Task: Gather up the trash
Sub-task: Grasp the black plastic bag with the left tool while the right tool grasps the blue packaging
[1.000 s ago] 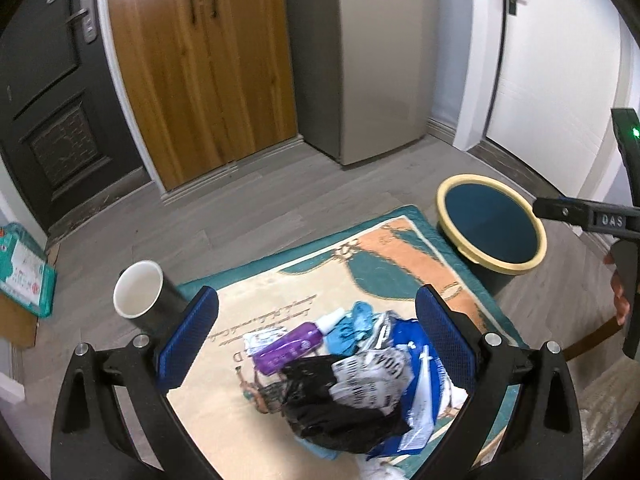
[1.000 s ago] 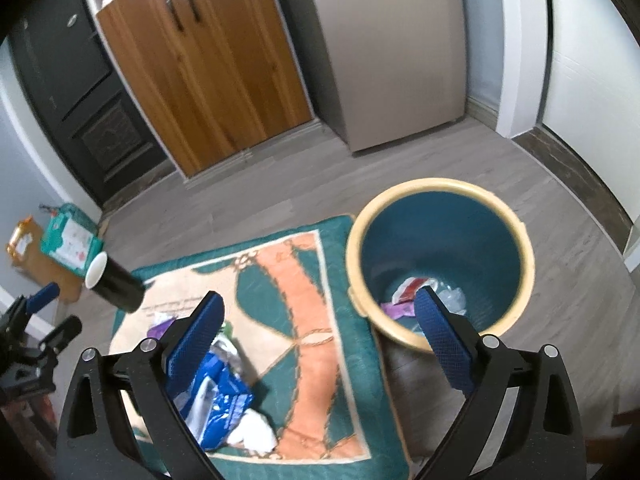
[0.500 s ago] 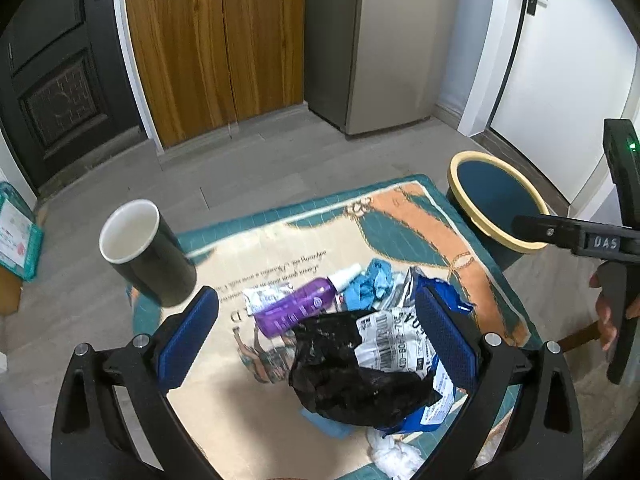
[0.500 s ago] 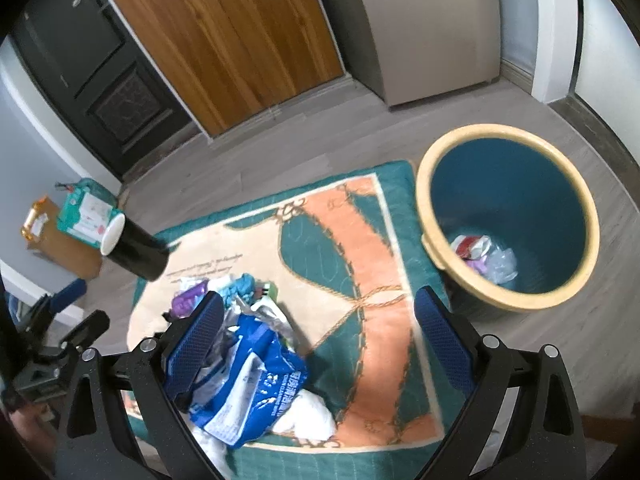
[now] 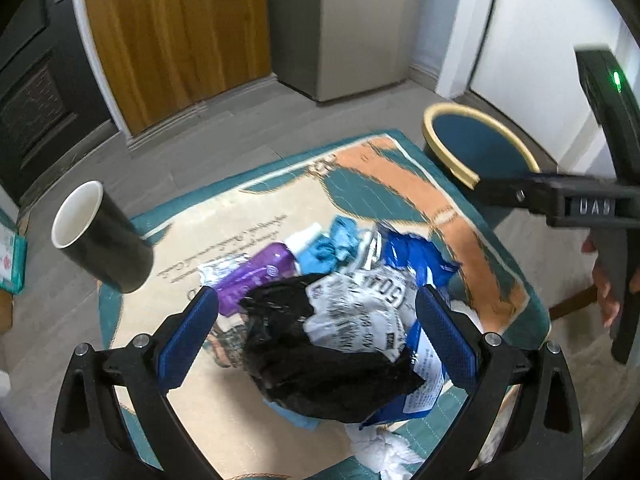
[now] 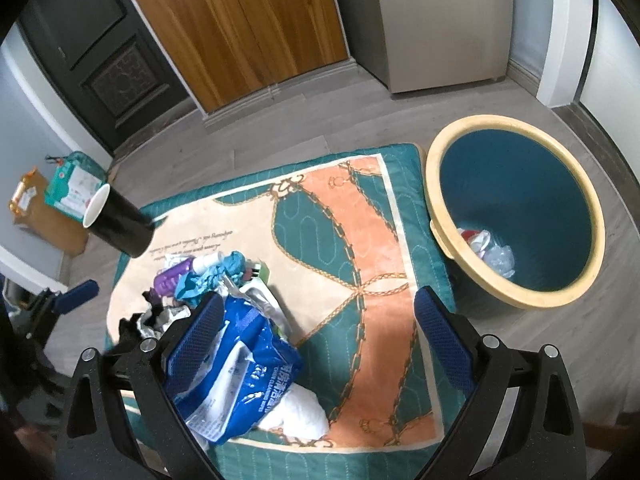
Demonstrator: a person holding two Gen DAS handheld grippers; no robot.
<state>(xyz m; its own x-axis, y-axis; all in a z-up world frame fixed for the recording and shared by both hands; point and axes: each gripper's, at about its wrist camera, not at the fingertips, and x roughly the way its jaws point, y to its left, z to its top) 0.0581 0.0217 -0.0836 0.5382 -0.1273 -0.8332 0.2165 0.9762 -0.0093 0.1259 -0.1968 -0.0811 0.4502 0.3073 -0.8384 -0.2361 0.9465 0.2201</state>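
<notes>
Left gripper gaping wide, straddling the black bag directly below. Right gripper likewise spread and empty, off beside the blue packet, farther from that bag.

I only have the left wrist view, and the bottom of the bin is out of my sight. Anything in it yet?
Observer: Yes. The right wrist view shows a few crumpled pieces at the bottom of the bin; the rest of the inside is bare.
Operator: Is the right gripper holding anything?
Observer: No. The right gripper is open and empty, above the rug.
Operator: Which piece of trash is nearest to it?
Observer: The blue bag, at the edge of the pile, partly behind one of its fingers.
</notes>
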